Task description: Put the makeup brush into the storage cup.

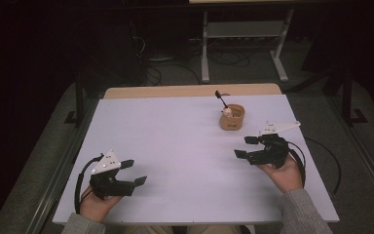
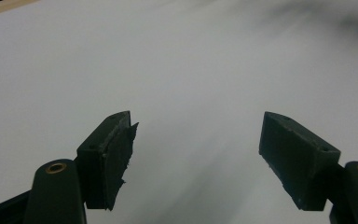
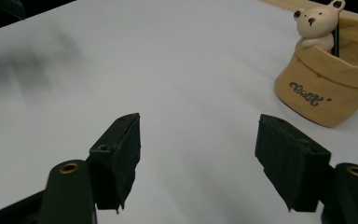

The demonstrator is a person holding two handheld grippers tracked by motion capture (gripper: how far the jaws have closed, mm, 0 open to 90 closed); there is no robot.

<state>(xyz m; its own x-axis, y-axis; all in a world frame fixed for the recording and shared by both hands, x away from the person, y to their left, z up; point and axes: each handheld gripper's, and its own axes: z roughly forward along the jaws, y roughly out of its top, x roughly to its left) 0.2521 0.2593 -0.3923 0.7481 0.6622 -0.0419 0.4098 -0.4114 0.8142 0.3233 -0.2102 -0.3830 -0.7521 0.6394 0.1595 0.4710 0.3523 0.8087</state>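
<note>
My right gripper (image 1: 245,147) stood wide, holding nothing; the tan bear pot (image 3: 326,88) sat at one o'clock. My left gripper (image 1: 134,172) gaped wide too, holding nothing.

Lab: bare test table (image 1: 175,146), floor cables (image 1: 175,68).

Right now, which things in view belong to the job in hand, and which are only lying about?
Job in hand:
- tan bear pot, black stick standing in it
- right gripper, fingers open, nearest the pot
- left gripper, fingers open

Lying about:
- white desk frame behind the table
- floor cables
</note>
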